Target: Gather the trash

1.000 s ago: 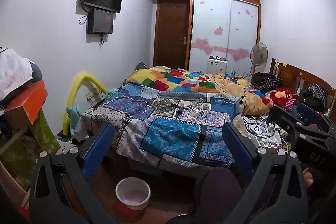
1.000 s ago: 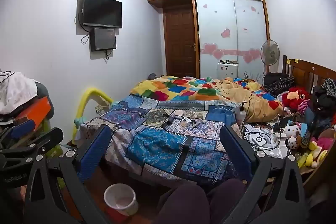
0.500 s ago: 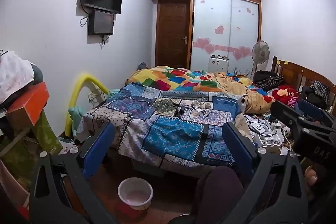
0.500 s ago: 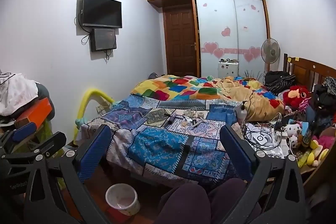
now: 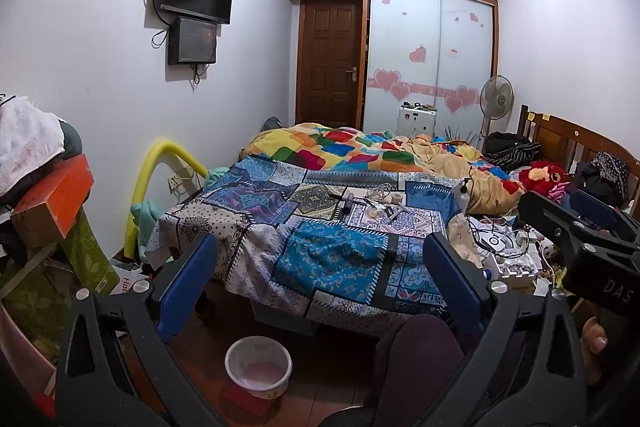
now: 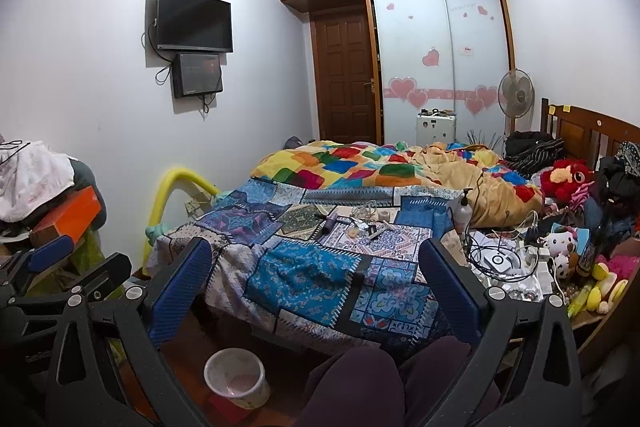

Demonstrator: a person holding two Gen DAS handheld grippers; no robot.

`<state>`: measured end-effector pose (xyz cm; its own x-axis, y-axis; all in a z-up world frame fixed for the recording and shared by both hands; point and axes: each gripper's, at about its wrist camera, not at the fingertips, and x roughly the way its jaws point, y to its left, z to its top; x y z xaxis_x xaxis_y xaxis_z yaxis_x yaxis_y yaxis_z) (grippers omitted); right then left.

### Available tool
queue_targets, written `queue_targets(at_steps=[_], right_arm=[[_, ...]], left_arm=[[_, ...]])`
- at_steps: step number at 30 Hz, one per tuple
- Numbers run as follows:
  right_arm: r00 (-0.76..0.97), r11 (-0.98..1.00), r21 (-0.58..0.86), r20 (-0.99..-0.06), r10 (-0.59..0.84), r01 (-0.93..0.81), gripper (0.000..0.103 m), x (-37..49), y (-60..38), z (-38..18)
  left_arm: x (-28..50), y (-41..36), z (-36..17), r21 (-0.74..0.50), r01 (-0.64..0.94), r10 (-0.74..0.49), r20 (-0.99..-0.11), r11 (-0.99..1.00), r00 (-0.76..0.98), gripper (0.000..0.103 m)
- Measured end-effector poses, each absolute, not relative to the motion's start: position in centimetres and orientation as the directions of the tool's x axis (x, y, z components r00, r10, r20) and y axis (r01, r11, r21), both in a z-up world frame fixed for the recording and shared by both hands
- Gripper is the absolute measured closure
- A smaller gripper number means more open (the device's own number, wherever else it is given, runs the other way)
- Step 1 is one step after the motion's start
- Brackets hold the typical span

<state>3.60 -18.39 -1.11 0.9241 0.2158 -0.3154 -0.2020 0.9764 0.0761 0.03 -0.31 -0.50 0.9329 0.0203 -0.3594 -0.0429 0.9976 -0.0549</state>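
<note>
Small loose items, trash among them [image 5: 376,207] [image 6: 366,223], lie scattered on the patchwork bedspread in the middle of the bed [image 5: 328,259] [image 6: 308,275]. A white plastic bin [image 5: 258,371] [image 6: 236,383] stands on the floor at the foot of the bed, just below my grippers. My left gripper [image 5: 320,281] is open and holds nothing, well short of the bed. My right gripper [image 6: 314,287] is also open and empty. Each gripper shows at the edge of the other's view, the right one [image 5: 560,205] and the left one [image 6: 80,259].
The person's knees in dark trousers [image 5: 416,359] sit below the grippers. Stacked boxes and cloth [image 5: 48,199] crowd the left side. Cables, chargers and soft toys [image 6: 504,259] clutter the right of the bed. A pump bottle [image 6: 464,211] stands on the bed.
Both views have drifted only slightly. Both grippers stay open and nothing on the bed has moved.
</note>
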Motion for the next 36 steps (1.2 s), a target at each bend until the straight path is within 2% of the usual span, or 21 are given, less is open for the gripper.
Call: queue_targets(at_steps=[36], right_arm=[[0.924,0.976,0.076,-0.314,0.218,-0.204,0.000,3.60,-18.38,-1.18]], left_arm=[[0.09,-0.08,-0.72,-0.063,-0.052,0.026,-0.359,0.997,0.933,0.000]])
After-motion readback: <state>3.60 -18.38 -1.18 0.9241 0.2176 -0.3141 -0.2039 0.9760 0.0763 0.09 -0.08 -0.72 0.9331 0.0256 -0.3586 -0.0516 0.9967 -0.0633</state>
